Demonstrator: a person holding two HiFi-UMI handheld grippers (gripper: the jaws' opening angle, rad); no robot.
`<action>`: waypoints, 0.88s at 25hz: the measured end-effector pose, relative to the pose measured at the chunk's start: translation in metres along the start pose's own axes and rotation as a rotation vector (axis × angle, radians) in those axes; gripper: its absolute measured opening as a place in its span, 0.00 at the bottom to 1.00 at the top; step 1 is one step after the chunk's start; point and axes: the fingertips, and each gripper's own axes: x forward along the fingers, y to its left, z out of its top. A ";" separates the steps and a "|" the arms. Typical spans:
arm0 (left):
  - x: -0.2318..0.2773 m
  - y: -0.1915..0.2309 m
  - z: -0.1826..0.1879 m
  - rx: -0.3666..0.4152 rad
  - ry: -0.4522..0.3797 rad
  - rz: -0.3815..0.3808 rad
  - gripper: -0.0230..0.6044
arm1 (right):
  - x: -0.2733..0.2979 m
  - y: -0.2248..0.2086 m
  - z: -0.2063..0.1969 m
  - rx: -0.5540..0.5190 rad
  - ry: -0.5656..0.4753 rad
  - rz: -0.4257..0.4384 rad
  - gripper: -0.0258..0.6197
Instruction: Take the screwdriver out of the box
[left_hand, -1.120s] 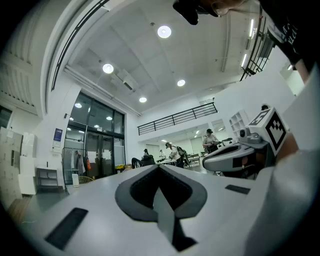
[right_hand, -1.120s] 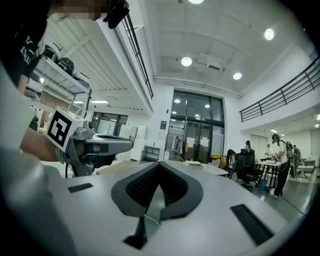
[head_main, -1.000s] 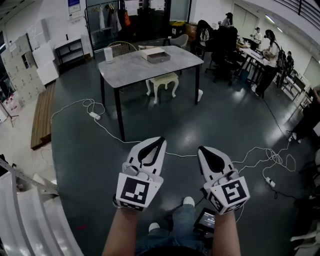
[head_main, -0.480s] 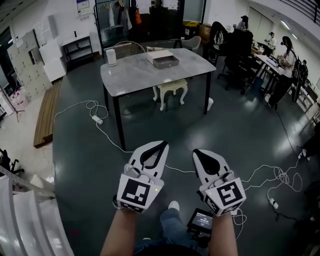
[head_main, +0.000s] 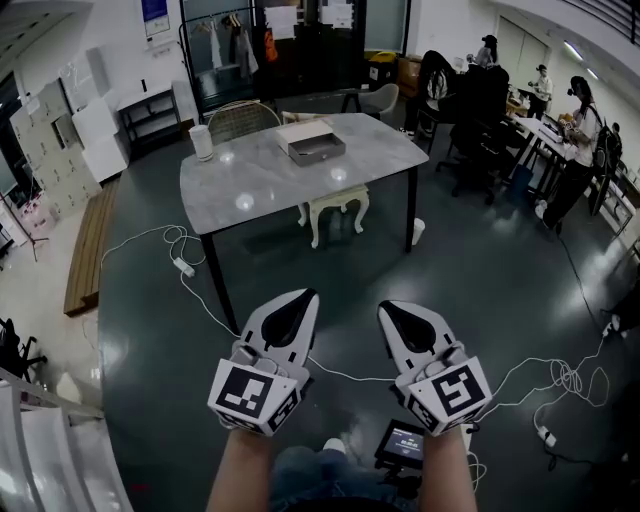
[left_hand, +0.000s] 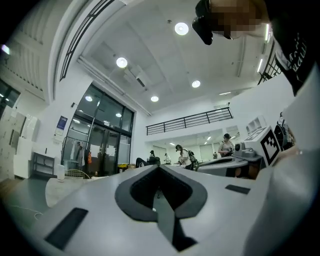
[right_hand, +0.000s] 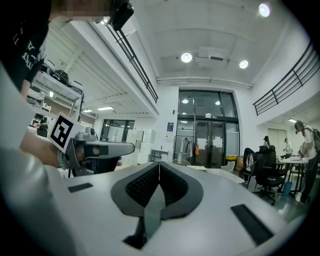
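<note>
You held the left gripper (head_main: 304, 294) and the right gripper (head_main: 386, 308) side by side above the floor, well short of the worktop (head_main: 255, 185), each with its fingers closed on nothing. The box (head_main: 311, 141) lay open toward the worktop's far side. No screwdriver could be made out in it from there.

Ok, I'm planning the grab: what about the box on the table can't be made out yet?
Head view: box on the table is too small and far; its contents, any screwdriver, unreadable.
Both gripper views: looking level across the room, they show no box interior.
</note>
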 end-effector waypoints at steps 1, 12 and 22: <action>0.007 0.001 -0.003 0.002 0.010 -0.002 0.06 | 0.004 -0.006 -0.002 0.013 -0.006 0.001 0.08; 0.070 0.024 -0.021 0.081 0.037 -0.013 0.06 | 0.043 -0.058 -0.026 0.025 0.038 -0.006 0.08; 0.168 0.107 -0.032 0.067 0.025 -0.007 0.06 | 0.148 -0.118 -0.025 -0.013 0.058 0.024 0.08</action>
